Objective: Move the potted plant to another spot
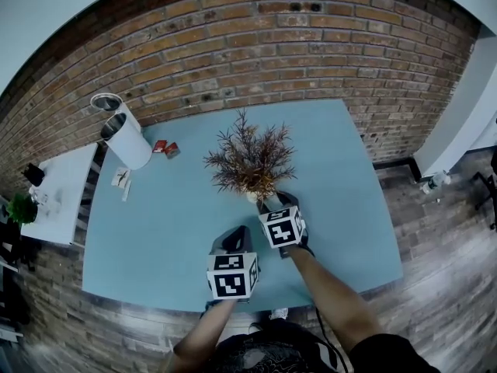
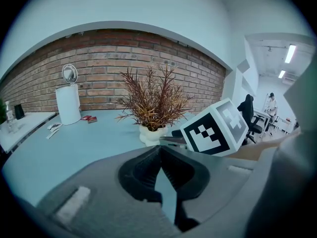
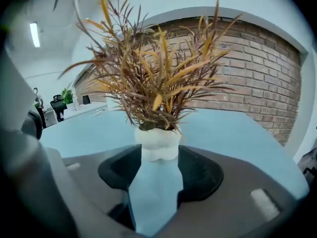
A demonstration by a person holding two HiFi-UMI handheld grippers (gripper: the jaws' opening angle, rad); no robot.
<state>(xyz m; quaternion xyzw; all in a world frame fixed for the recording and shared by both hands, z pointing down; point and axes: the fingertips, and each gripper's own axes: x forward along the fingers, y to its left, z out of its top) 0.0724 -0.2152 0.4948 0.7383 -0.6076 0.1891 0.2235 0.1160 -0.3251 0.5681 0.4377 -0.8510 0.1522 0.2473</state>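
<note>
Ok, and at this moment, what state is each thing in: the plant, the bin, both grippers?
potted plant: upright on the table, its white pot between the right gripper's jaws.
right gripper: shut on the potted plant, one jaw against each side of the pot.
left gripper: shut, empty, apart from the plant.
white bin: upright, lid raised.

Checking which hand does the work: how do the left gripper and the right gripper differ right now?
The left gripper has its jaws together on nothing; the right gripper clamps the white pot of the rust-leaved plant. The left gripper sits nearer the person over the blue table; the right gripper reaches the plant. Both carry black-and-white marker cubes.
</note>
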